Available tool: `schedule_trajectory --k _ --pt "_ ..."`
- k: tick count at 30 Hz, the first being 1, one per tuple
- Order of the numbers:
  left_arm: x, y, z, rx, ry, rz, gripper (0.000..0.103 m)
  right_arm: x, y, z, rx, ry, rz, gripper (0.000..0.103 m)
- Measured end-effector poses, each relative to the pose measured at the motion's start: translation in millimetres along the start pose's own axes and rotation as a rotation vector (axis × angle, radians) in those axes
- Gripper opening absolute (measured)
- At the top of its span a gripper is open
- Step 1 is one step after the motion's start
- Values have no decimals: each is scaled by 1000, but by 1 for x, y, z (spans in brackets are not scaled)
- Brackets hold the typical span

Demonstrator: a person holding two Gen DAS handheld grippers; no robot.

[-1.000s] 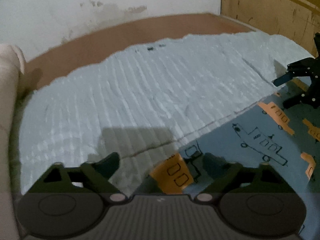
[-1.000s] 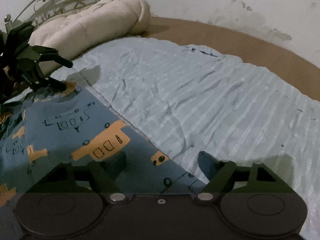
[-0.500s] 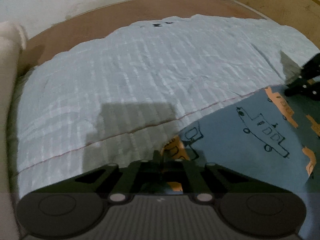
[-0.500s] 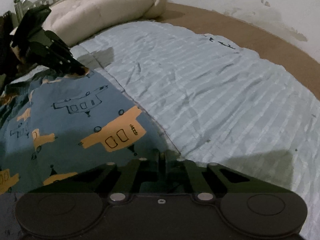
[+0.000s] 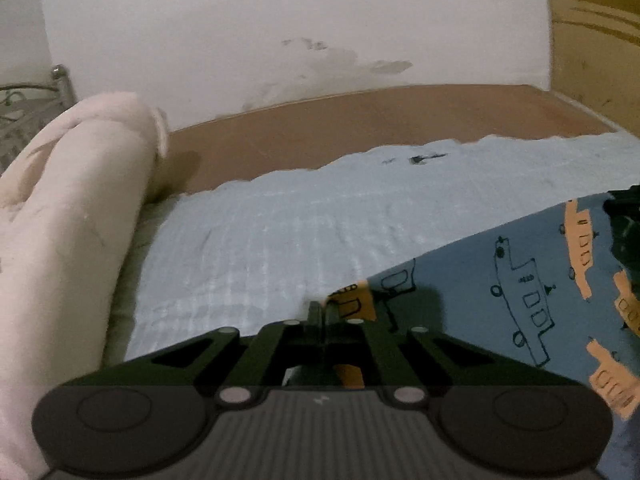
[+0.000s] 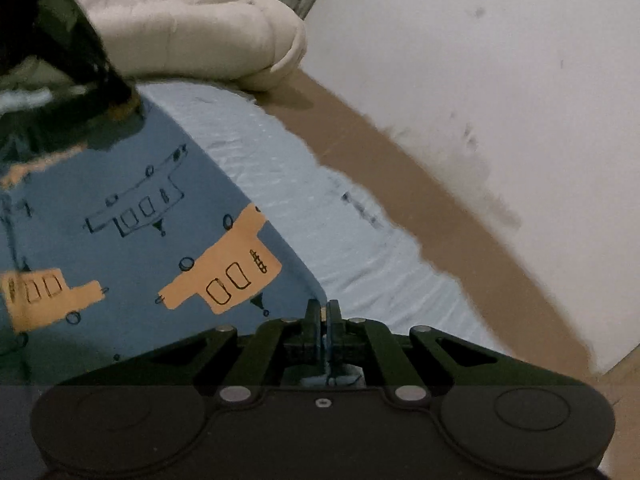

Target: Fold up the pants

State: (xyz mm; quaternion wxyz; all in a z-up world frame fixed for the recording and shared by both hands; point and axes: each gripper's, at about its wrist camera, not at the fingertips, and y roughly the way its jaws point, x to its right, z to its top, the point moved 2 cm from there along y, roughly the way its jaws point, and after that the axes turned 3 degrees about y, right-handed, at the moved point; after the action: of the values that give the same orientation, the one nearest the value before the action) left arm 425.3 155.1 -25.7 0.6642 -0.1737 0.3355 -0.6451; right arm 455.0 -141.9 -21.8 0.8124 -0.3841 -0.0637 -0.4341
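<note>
Left wrist view shows a puffy cream pillow (image 5: 68,216) on the left, then a pale blue sheet (image 5: 288,216) on the bed. In the middle, the left gripper (image 5: 322,312) is clenched on the edge of the pants (image 5: 500,280), which are blue with orange cars and lifted off the sheet. A dark shape at the far right edge may be the other gripper, but it is blurry.

Right wrist view shows the pants (image 6: 132,224) spread on the left. The right gripper (image 6: 323,310) is pinched tight on their edge. The sheet (image 6: 360,248) and a white wall (image 6: 500,80) sit to the right.
</note>
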Motion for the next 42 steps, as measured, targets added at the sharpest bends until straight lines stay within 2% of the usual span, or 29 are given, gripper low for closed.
schedule_trajectory --k 3,6,11,15,24,33,37,42 --pt "-3 11 -6 -34 -21 0 0 -12 18 3 -11 -16 -22 1" --pt "-7 14 -11 -31 -27 -10 0 -15 27 1 -17 -4 -18 1" --pt "-10 5 -12 -15 -50 -15 0 -11 22 3 -4 29 -10 1" --pt "-9 -17 -12 21 -60 -25 0 -12 4 7 22 43 -15 1" --pt "-13 -94 -34 125 -126 -69 0 -22 -80 9 109 80 -21 1" --pt "-1 -172 -80 242 -113 -104 0 -67 -178 -18 174 97 -43 1" --pt "8 -194 -103 267 -105 -118 0 -92 -212 -37 181 104 -57 1" --pt "24 -205 -139 260 -76 -112 0 -123 -239 -61 166 123 -62 0"
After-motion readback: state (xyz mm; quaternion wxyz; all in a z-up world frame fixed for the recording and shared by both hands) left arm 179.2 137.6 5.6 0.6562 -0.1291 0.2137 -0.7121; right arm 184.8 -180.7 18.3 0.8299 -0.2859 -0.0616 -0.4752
